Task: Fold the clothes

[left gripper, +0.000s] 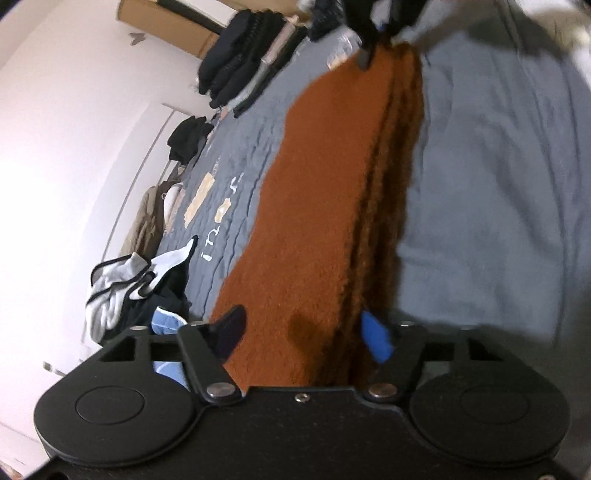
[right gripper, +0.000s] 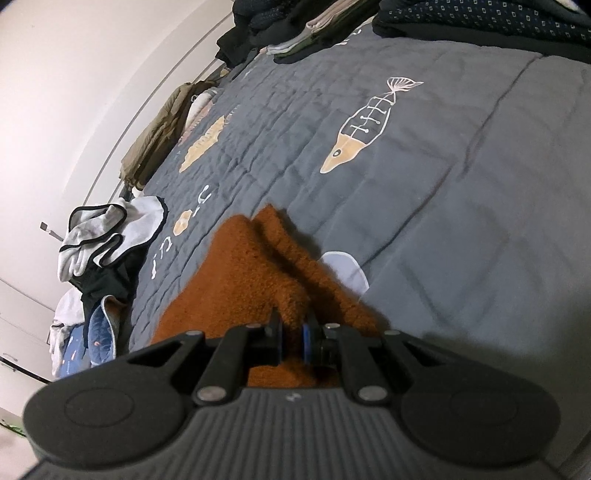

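A rust-orange fuzzy garment (left gripper: 325, 184), folded lengthwise into layers, stretches across the grey quilted bed (left gripper: 498, 166). Its near end lies between the fingers of my left gripper (left gripper: 303, 332), which stand well apart. The blue pad (left gripper: 375, 339) sits at the folded right edge, and the dark left finger (left gripper: 231, 328) hovers by the left edge. At the far end my right gripper (left gripper: 365, 44) pinches the garment. In the right wrist view the right gripper (right gripper: 293, 332) is shut on a bunched fold of the garment (right gripper: 240, 266) just above the bed (right gripper: 443, 203).
A loose heap of white, black and blue clothes (left gripper: 122, 284) (right gripper: 107, 236) lies at the bed's left edge by the wall. Folded dark stacks (left gripper: 243, 51) (right gripper: 295, 22) line the far side. An olive coat (right gripper: 159, 133) lies along the wall.
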The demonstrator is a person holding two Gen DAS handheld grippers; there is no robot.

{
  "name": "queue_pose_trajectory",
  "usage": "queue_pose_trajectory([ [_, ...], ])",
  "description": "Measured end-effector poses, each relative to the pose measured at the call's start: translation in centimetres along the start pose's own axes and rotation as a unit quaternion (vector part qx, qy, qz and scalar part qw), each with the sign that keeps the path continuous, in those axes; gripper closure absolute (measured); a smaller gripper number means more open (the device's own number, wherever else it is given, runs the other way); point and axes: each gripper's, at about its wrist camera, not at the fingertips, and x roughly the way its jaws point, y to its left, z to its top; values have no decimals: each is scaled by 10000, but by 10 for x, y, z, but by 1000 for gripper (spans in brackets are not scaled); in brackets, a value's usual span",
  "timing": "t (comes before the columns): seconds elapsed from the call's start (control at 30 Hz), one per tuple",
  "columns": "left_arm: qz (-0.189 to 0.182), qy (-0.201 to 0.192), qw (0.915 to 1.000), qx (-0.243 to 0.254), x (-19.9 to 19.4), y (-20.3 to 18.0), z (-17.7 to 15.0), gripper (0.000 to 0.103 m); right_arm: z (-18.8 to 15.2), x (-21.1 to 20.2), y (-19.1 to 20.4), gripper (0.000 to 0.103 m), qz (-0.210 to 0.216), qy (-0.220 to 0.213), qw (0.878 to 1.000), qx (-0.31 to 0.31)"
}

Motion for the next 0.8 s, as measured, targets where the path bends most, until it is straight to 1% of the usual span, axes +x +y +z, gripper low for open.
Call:
queue_pose_trajectory([
  [0.03,35,102,9999,-23,1,3,-3,54,0,0,-1,93,-7,-12,10000,4],
  [0.1,106,322,9994,-96,3,11,-10,55,0,0,-2,93,-43,-29,10000,-18],
  [0.13,109,561,9984,-27,6,14,-17,59,0,1,-3,93,-85,-28,10000,-35],
  [0.17,105,824,9965,63,9,17,-24,61,0,1,-5,93,-119,-18,9999,-40],
  [0.2,82,984,9950,121,11,20,-33,61,0,2,-6,93,-149,10,9999,-49],
  [0.3,-150,982,9949,-165,5,29,-42,61,0,4,-2,93,-235,151,9993,-251],
  [0.33,-290,933,9947,-330,1,33,-39,58,0,3,2,93,-285,202,9987,-380],
  [0.37,-442,876,9939,-506,-3,37,-36,52,1,2,6,92,-349,228,9978,-519],
  [0.4,-596,813,9926,-676,-8,42,-33,32,1,-1,11,90,-423,208,9966,-671],
  [0.43,-749,748,9908,-845,-13,47,-30,19,2,-5,16,90,-485,174,9952,-835],
  [0.5,-946,539,9873,-1159,-23,56,-27,20,4,-13,25,88,-600,80,9920,-1109],
  [0.53,-1082,462,9828,-1421,-28,63,-27,20,6,-18,29,86,-679,11,9903,-1213],
  [0.6,-1354,212,9674,-2132,-34,83,-32,20,10,-28,37,86,-761,-167,9866,-1437],
  [0.67,-1480,14,9468,-2857,-36,103,-38,20,13,-37,43,86,-773,-375,9828,-1634],
  [0.7,-1454,44,9341,-3259,-31,110,-42,20,14,-41,45,84,-664,-489,9828,-1653],
  [0.73,-1417,91,9196,-3663,-26,116,-47,20,15,-43,47,83,-491,-540,9840,-1627],
  [0.77,-1378,137,9033,-4060,-21,123,-51,20,16,-43,47,80,-291,-510,9856,-1587],
  [0.8,-1456,260,8819,-4476,-12,128,-59,20,15,-41,48,77,-85,-414,9869,-1560],
])
